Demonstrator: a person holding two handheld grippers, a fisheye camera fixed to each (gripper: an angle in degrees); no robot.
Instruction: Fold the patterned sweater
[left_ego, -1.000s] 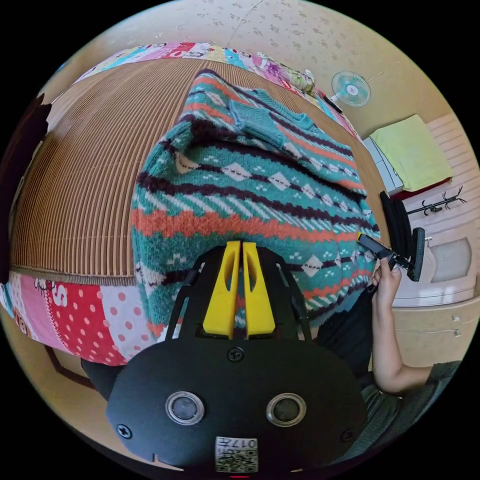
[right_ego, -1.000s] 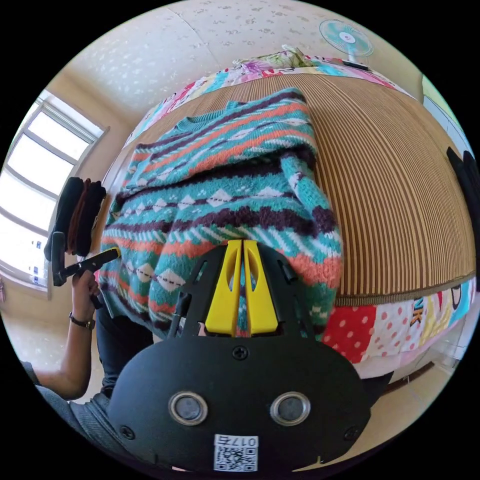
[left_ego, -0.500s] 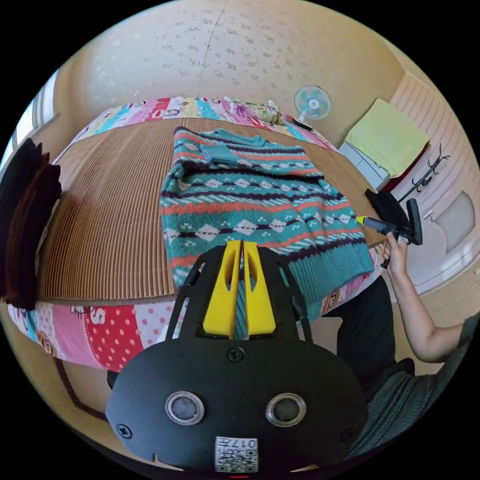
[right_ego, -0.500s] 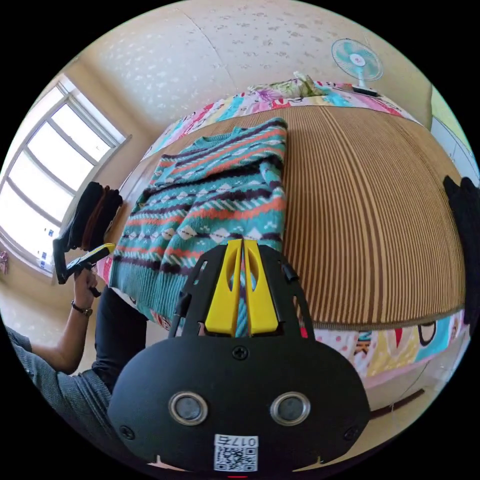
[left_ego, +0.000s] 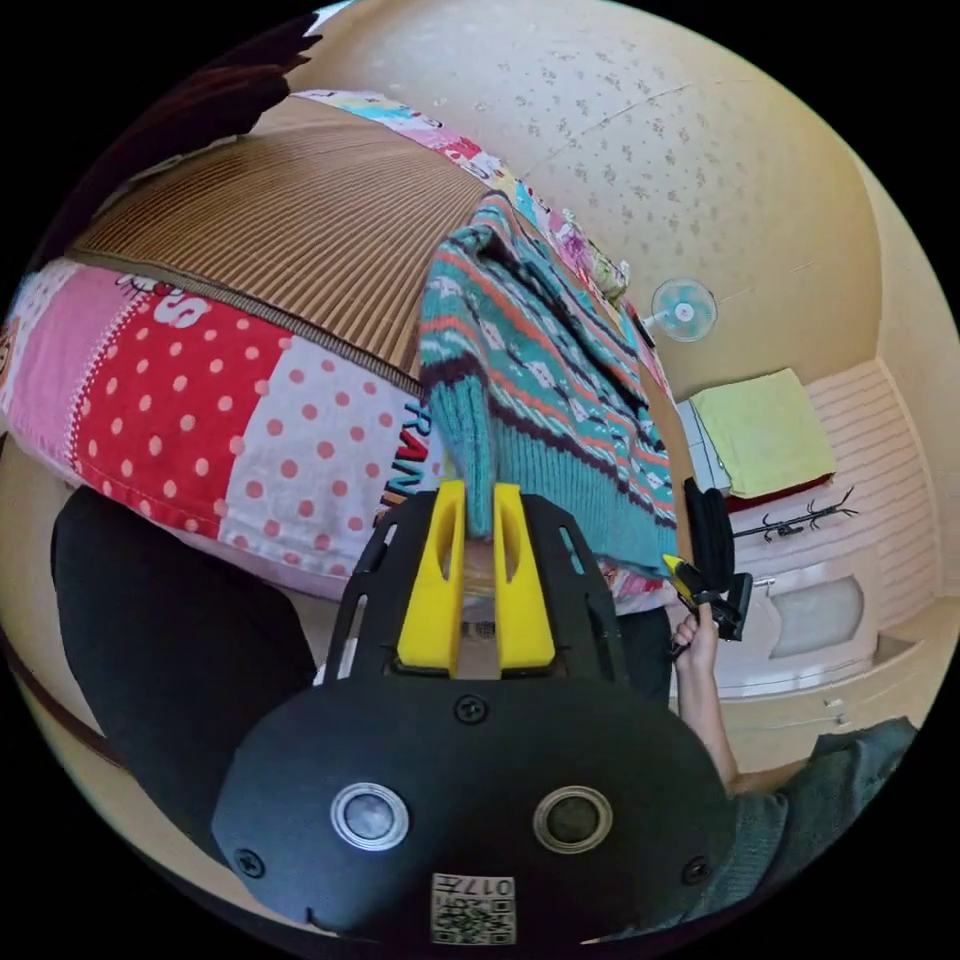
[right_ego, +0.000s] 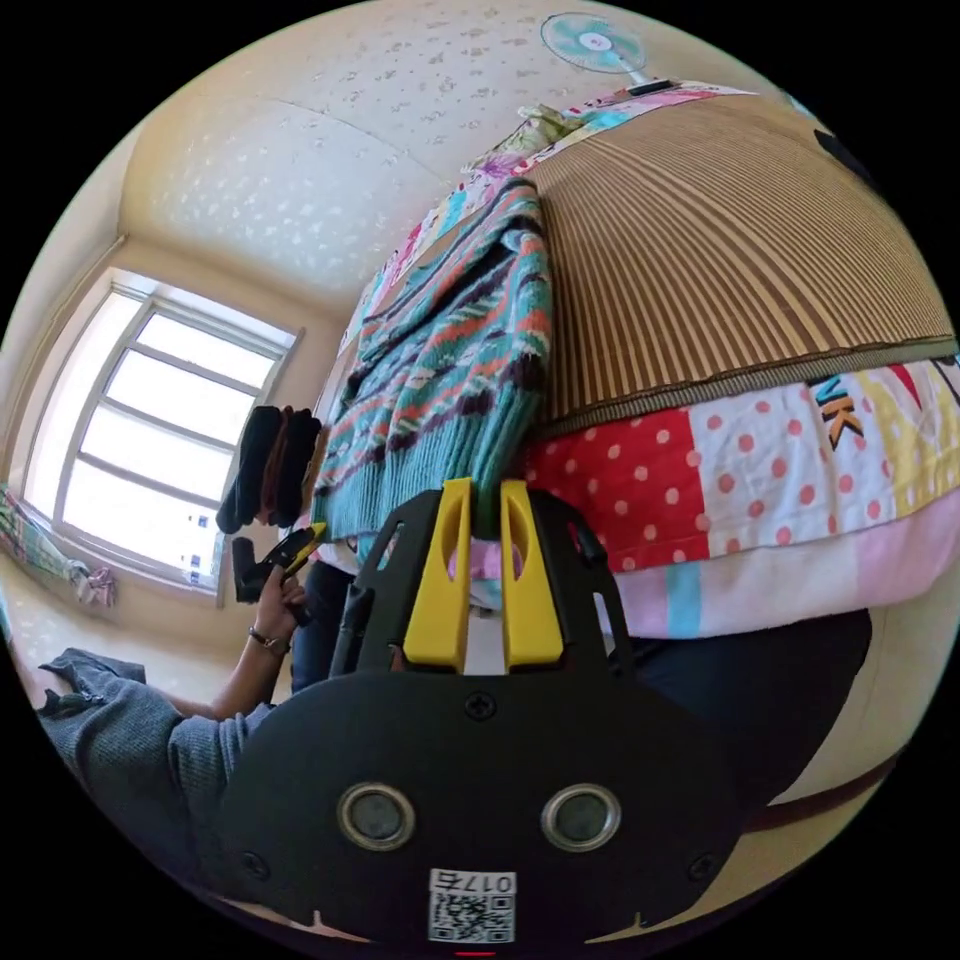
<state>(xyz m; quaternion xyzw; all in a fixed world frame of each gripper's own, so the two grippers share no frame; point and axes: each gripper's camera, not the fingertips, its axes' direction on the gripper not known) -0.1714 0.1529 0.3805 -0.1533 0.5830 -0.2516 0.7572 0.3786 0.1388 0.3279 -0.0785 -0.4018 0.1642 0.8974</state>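
The patterned sweater (left_ego: 540, 370) of teal, orange and dark stripes lies flat on the bed's woven mat (left_ego: 300, 200), and its ribbed hem hangs over the bed's near edge. In the left gripper view my left gripper (left_ego: 480, 490) sits just below that hem, jaws slightly parted with one hem corner hanging between the tips. My right gripper (left_ego: 690, 580) shows at the hem's other corner, held in a hand. In the right gripper view the sweater (right_ego: 450, 350) drops into my right gripper (right_ego: 485, 487), whose jaws also stand a little apart. The left gripper (right_ego: 290, 548) is seen beyond.
A patchwork quilt (left_ego: 200, 400) covers the bed's side below the mat (right_ego: 720, 230). A stack of dark clothes (right_ego: 270, 465) lies on the bed past the sweater. A fan (left_ego: 683, 310), a green cloth on a cabinet (left_ego: 765, 430) and a window (right_ego: 160, 420) line the walls. The person's dark trousers (left_ego: 170, 650) are close.
Both grippers have come down below the bed's edge, drawing the hem over it. Their jaws, pressed nearly together on the hem before, now stand slightly apart.
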